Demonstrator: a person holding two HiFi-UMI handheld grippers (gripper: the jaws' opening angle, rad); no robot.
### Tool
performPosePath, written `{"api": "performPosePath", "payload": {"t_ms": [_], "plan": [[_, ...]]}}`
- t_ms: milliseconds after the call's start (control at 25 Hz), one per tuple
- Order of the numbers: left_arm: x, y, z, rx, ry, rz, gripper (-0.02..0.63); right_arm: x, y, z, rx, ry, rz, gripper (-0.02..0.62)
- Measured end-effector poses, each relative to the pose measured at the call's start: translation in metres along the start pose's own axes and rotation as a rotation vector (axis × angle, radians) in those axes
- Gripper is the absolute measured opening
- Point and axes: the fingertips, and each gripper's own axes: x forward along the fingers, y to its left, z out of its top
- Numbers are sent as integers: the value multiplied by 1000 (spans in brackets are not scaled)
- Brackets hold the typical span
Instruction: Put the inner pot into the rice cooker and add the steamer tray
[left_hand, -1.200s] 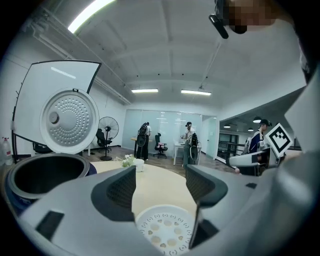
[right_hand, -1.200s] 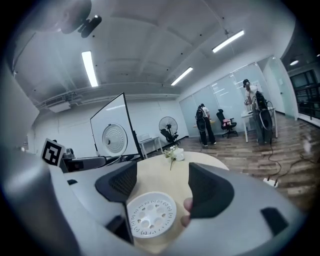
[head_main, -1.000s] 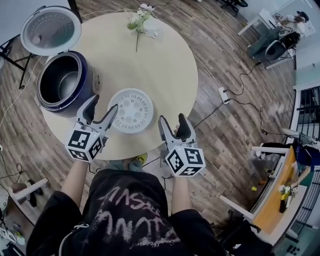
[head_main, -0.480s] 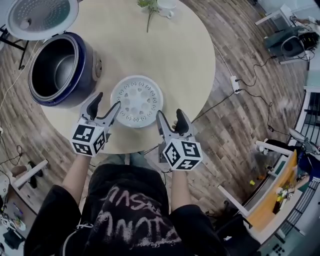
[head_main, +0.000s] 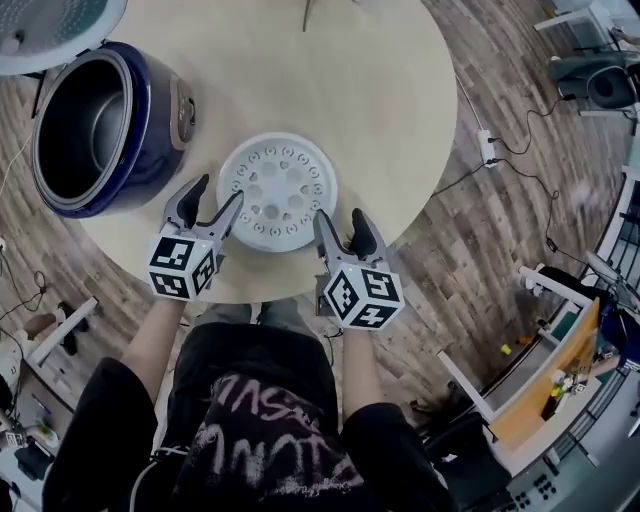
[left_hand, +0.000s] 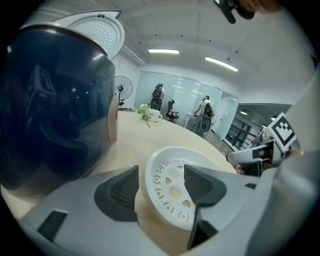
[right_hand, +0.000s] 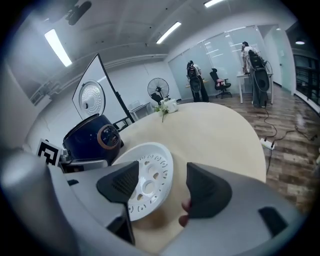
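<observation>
Jaws of left gripper (head_main: 221, 189) and right gripper (head_main: 339, 214), just narrowing, gape with steamer tray's (head_main: 278, 190) rim between them.

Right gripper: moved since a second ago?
Yes: the right gripper has come up to the near rim of the steamer tray; its open jaws, just closing slightly, grip nothing.

Round pale wooden table (head_main: 390, 90), plank floor (head_main: 500, 260), white power strip (head_main: 487, 147) with cable, standing fan (right_hand: 157, 89) beyond
</observation>
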Motion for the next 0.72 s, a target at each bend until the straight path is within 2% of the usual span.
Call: {"api": "performPosePath", "payload": {"t_ms": [160,240,440,600,720], "plan": [[9,12,-14,-35,38,36,282,12,-5,-15,19,48,-6,293],[13,14,-18,-38,52,39,245,17,-6,-21,28,65,-4,285],[22,18,-28,-46,79,40,215,29,-6,-34,35,104,-7,262],[24,19,-34,-51,93,40,165,34,-8,-38,27,124,-14,224],[25,16,-34,-37,92,21,139,36,-10,-41,16,136,-23,158]]}}
